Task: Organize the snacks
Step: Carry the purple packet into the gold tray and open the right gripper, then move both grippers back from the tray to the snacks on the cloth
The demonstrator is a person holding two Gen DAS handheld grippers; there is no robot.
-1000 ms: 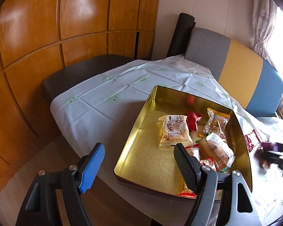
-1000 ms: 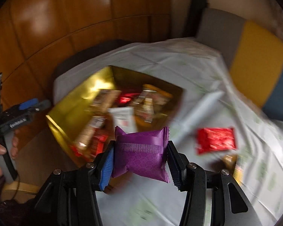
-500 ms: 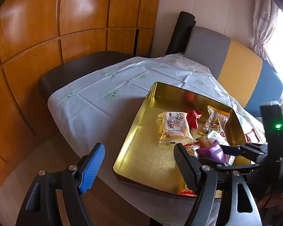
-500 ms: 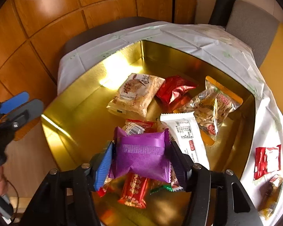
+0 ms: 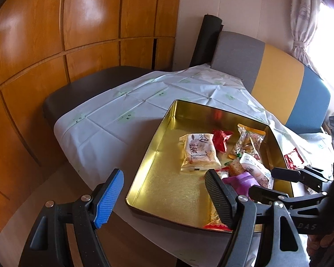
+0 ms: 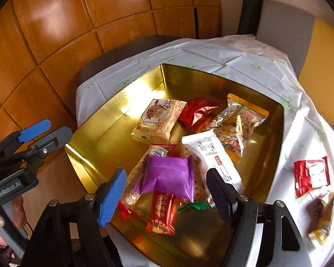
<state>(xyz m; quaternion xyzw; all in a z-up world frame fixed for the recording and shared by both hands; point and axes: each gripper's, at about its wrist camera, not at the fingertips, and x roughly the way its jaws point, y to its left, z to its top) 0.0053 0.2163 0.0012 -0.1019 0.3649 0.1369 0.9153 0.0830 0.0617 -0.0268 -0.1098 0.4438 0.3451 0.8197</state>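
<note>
The left gripper (image 5: pixel 161 197) hangs with open jaws at the near corner of the gold tin (image 5: pixel 164 120), where a purple packet (image 5: pixel 241 181) lies between the right gripper's (image 5: pixel 268 182) opening jaws.

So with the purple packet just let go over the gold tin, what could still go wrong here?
1. The purple packet lies on a loose heap of snacks, between the right gripper's opening jaws; pulling back carelessly could drag it along.
2. The heap crowds the gold tin's near end, so further packets may slide off.
3. The red packet and another wrapped snack sit on the cloth outside the tin and could be forgotten.
</note>
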